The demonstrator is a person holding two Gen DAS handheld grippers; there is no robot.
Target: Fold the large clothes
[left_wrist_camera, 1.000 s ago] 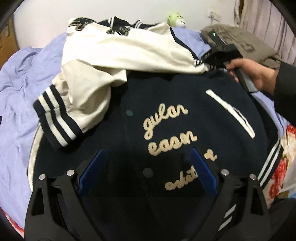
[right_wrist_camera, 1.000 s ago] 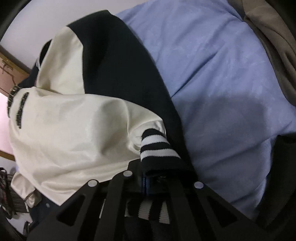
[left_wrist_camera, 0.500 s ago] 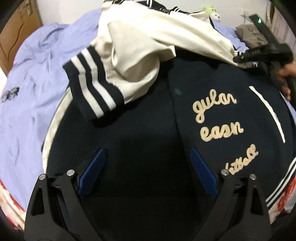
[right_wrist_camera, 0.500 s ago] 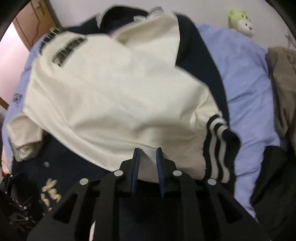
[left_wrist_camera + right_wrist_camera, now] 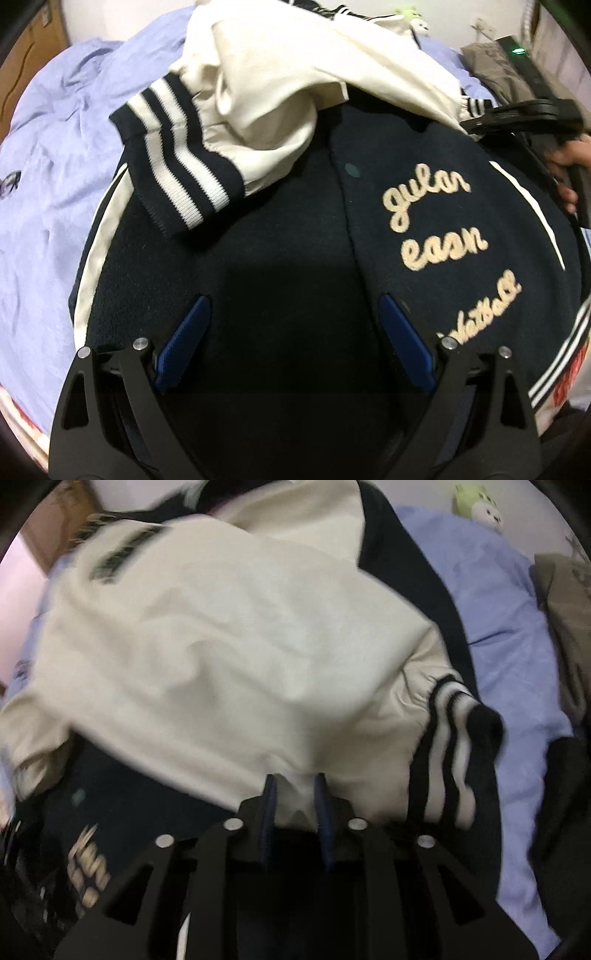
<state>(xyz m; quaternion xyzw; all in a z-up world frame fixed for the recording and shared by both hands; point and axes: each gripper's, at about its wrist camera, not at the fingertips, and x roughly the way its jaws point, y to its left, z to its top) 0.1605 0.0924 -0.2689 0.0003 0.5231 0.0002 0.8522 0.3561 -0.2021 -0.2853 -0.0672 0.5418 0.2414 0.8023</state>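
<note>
A bed with a light purple sheet [image 5: 48, 177] fills the room, and a small green plush toy [image 5: 478, 507] sits at the far end by the wall. A brown garment [image 5: 565, 627] lies on the far right of the bed.

The big jacket [image 5: 280, 295] lies spread on the bed. It is dark navy with cream sleeves and cream curly letters [image 5: 436, 225] on the chest. One cream sleeve is laid across the body, and its striped cuff [image 5: 177, 158] rests on the left chest.

The left claw [image 5: 293, 332] hangs spread wide over the near part of the jacket, holding nothing. The right claw [image 5: 295, 805] sits at the edge of the other cream sleeve [image 5: 221, 664]. Its blue pads have a small gap between them, and I cannot tell if they pinch the cloth.

This looks like the sleeve-folding step. Next, the sleeves likely need smoothing flat, then the body folded over.
</note>
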